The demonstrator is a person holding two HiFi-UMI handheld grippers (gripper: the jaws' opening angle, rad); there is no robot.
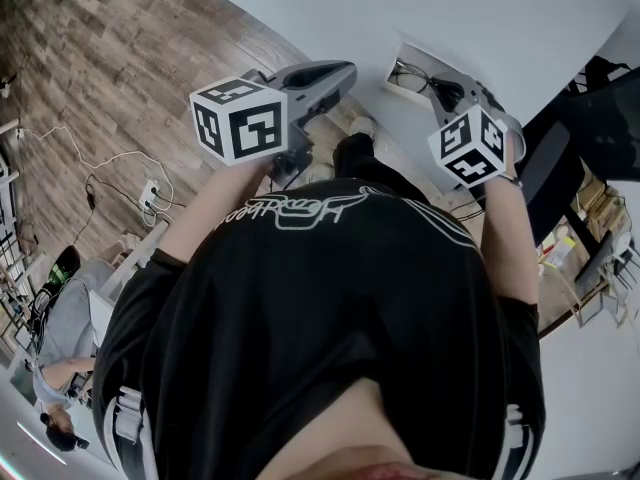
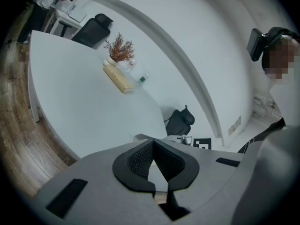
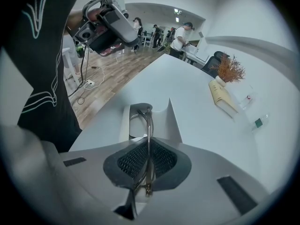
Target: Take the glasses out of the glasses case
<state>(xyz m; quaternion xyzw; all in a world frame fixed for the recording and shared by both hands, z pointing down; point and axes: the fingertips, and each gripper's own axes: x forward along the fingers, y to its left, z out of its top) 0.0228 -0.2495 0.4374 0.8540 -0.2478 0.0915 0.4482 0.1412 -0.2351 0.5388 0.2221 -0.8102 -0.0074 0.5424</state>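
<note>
One pair of thin metal-framed glasses stands edge-on between the pads of the right tongs, which are closed tight on the folded frame. The far end of the glasses reaches over the open white glasses case; whether it touches the case I cannot tell. The case lies on a broad, smooth white counter, near its curved edge. The left tongs are held off to the side over that edge, tips drawn together with nothing between them. Farther along the counter stand a reddish-brown dried sprig and a long beige box. Black office chairs sit at the counter's far side. The room has a wood-plank floor with white cables trailing across it, and people stand at its far end.
</note>
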